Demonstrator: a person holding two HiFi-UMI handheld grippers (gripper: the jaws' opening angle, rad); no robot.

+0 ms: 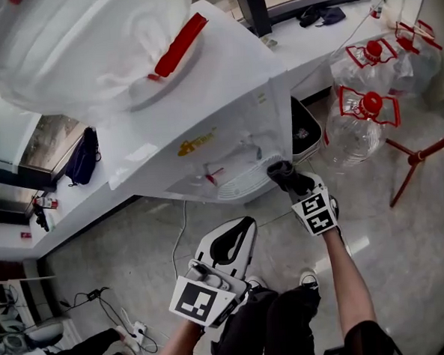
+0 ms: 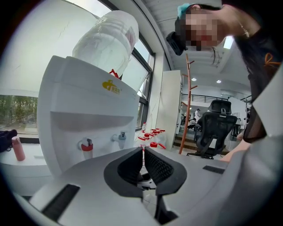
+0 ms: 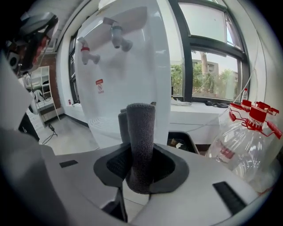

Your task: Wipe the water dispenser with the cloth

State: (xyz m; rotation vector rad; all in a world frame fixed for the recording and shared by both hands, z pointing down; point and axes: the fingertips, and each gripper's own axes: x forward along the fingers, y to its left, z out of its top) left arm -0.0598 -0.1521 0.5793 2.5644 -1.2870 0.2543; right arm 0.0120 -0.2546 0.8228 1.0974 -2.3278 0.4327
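Note:
The white water dispenser (image 1: 203, 114) stands in front of me with a large clear bottle (image 1: 71, 47) on top. My right gripper (image 1: 286, 178) is shut on a rolled dark grey cloth (image 1: 278, 168), which sits at the dispenser's lower front right corner, beside the drip tray. In the right gripper view the cloth (image 3: 140, 141) stands upright between the jaws, close to the dispenser's side (image 3: 132, 75), below the red tap (image 3: 88, 53). My left gripper (image 1: 226, 244) hangs low in front of my legs, shut and holding nothing; its view shows the dispenser's front (image 2: 88, 119) farther off.
Empty water bottles with red handles (image 1: 364, 115) lie on the floor to the right, next to a red stand leg (image 1: 423, 153). A black bin (image 1: 305, 130) sits beside the dispenser. A white sill (image 1: 325, 31) runs behind. Cables (image 1: 102, 300) lie on the floor at left.

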